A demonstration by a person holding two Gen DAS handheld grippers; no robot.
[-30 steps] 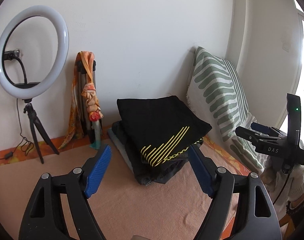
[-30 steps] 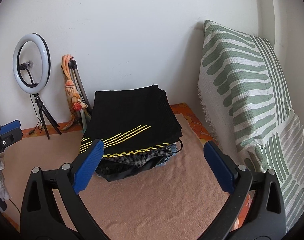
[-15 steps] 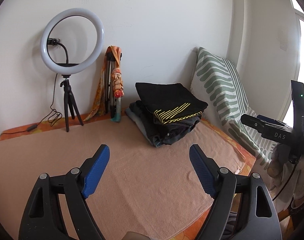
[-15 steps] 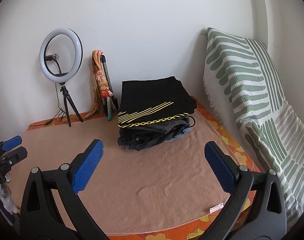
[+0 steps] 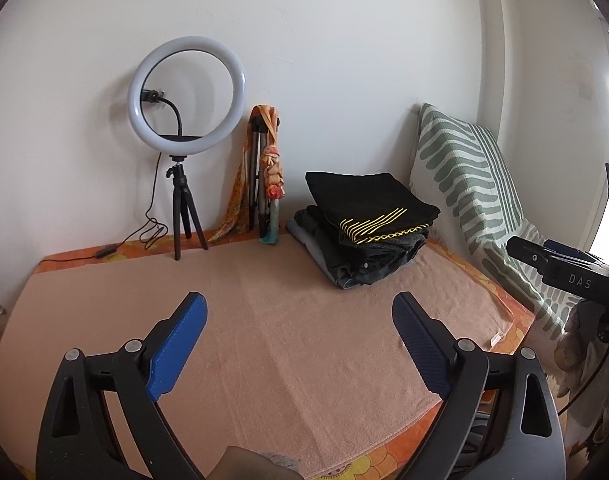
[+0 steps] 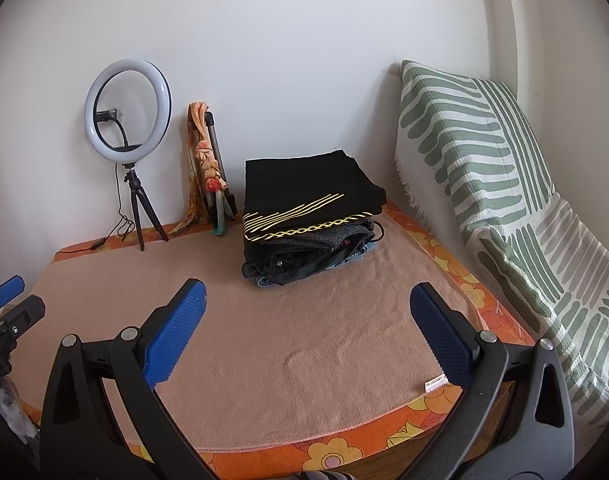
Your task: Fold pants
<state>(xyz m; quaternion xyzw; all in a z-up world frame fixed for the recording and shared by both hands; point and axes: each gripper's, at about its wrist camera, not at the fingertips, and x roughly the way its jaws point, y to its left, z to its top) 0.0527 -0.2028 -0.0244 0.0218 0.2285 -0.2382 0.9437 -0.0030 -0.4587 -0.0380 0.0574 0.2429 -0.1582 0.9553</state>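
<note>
Since the folded black pants with yellow stripes (image 6: 304, 196) already top the clothes stack (image 6: 312, 256) at the far side of the peach blanket (image 6: 304, 340), well apart from both grippers, the step looks like clearing away. Left gripper (image 5: 298, 344) and right gripper (image 6: 304, 336) hang wide and empty over the near blanket; I would keep them high and away from the stack.
</note>
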